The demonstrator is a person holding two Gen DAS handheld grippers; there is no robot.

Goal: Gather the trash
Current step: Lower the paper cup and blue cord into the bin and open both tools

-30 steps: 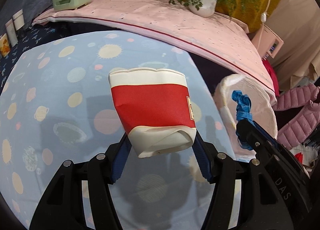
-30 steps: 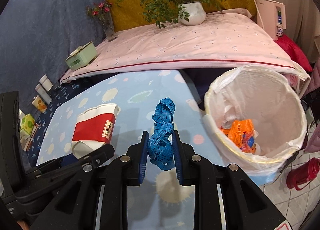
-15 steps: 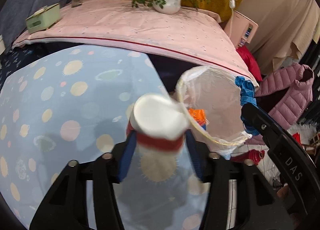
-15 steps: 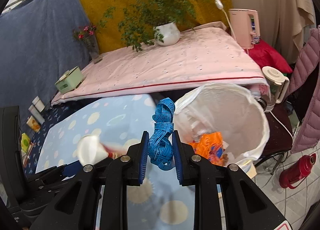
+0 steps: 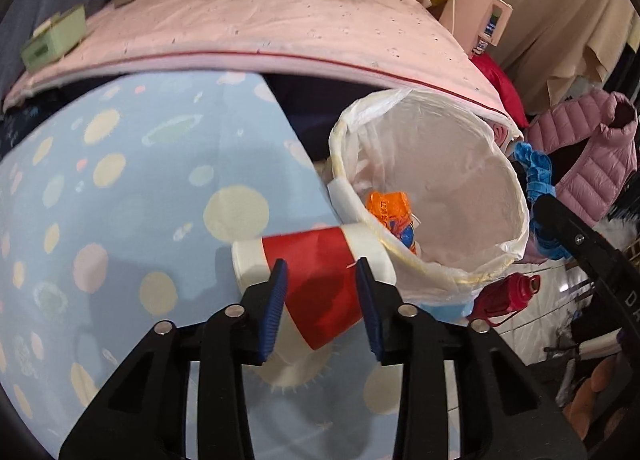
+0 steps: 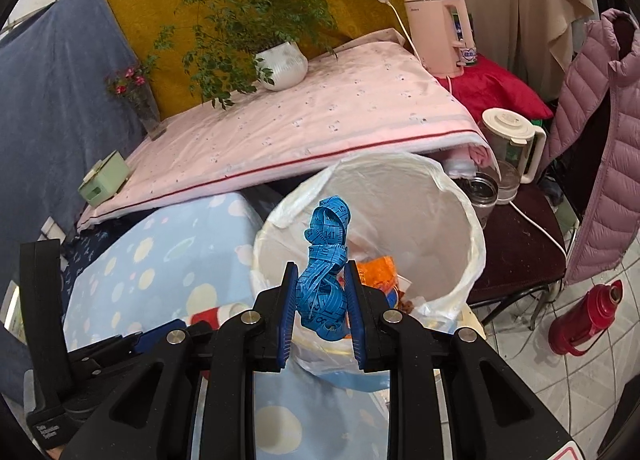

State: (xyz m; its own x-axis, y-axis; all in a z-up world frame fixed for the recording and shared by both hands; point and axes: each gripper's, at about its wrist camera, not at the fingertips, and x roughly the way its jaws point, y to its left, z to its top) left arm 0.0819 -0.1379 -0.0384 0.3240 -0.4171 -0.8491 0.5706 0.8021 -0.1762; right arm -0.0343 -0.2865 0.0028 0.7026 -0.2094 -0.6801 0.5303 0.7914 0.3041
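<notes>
A squashed red-and-white paper cup (image 5: 316,256) lies sideways between the blue pads of my left gripper (image 5: 322,300), which is shut on it. The cup's far end reaches the near rim of the white-lined trash bin (image 5: 496,188). An orange wrapper (image 5: 390,208) lies inside the bin. My right gripper (image 6: 320,288) is shut on a bunched blue tape measure (image 6: 326,256) and holds it over the near side of the bin (image 6: 440,212). The cup (image 6: 212,316) shows low at the left of the right wrist view.
The bin stands at the right edge of the blue spotted tablecloth (image 5: 120,180). Behind is a pink-covered table (image 6: 320,116) with a potted plant (image 6: 280,64) and a green box (image 6: 104,178). A chair with jars (image 6: 520,252), a red thermos (image 6: 584,316) and a pink jacket (image 6: 600,140) crowd the right.
Both grippers have carried their loads to the right, from over the tablecloth to the bin. The cup has turned sideways in the left gripper and its jaws have closed tighter on it.
</notes>
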